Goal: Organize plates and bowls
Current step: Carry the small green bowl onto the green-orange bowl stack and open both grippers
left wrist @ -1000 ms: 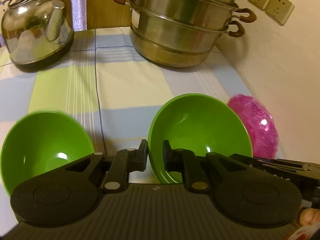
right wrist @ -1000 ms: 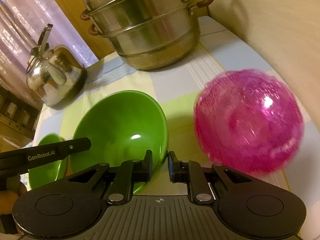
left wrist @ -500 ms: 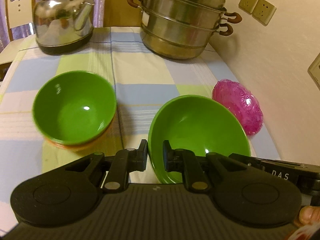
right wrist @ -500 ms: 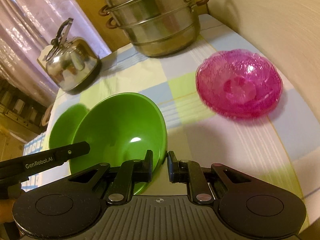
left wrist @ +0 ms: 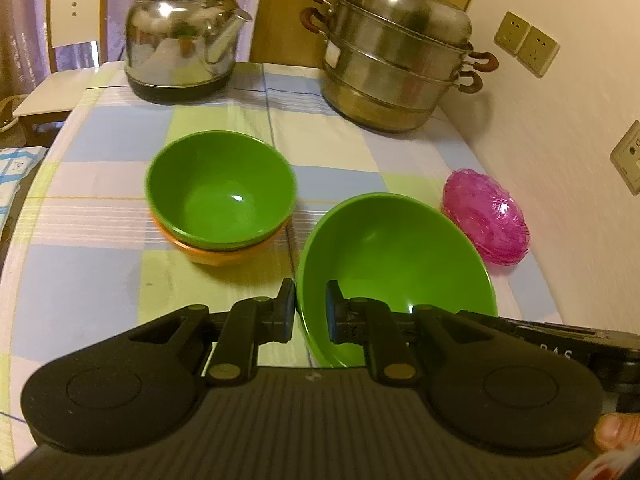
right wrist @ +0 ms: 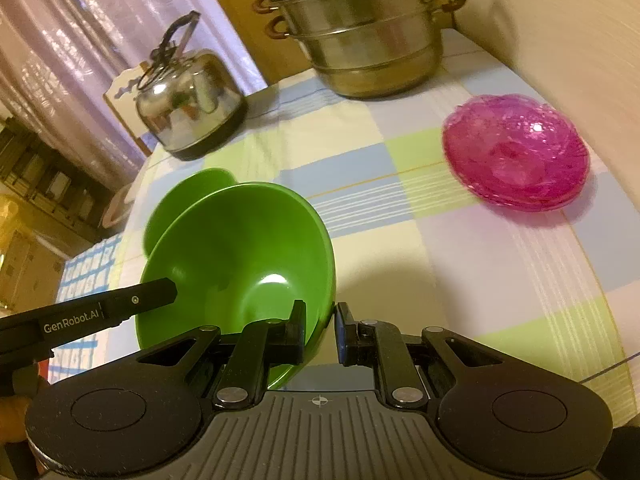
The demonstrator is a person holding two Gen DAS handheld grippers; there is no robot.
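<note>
A large green bowl (left wrist: 396, 264) is held off the table by both grippers. My left gripper (left wrist: 310, 306) is shut on its left rim; my right gripper (right wrist: 320, 330) is shut on its right rim, and the bowl also shows in the right wrist view (right wrist: 240, 264). A smaller green bowl (left wrist: 220, 196) sits nested in an orange bowl (left wrist: 216, 254) to the left on the checked tablecloth (left wrist: 100, 280). A stack of pink glass plates (left wrist: 486, 218) lies by the wall, also in the right wrist view (right wrist: 516, 152).
A steel kettle (left wrist: 180, 36) stands at the back left and a tiered steel steamer pot (left wrist: 396, 56) at the back right. The wall (left wrist: 560, 140) runs along the table's right side. A chair (left wrist: 74, 12) stands behind the table.
Both grippers have pulled back and up with the large green bowl. The pink plates and the nested bowls now look farther away.
</note>
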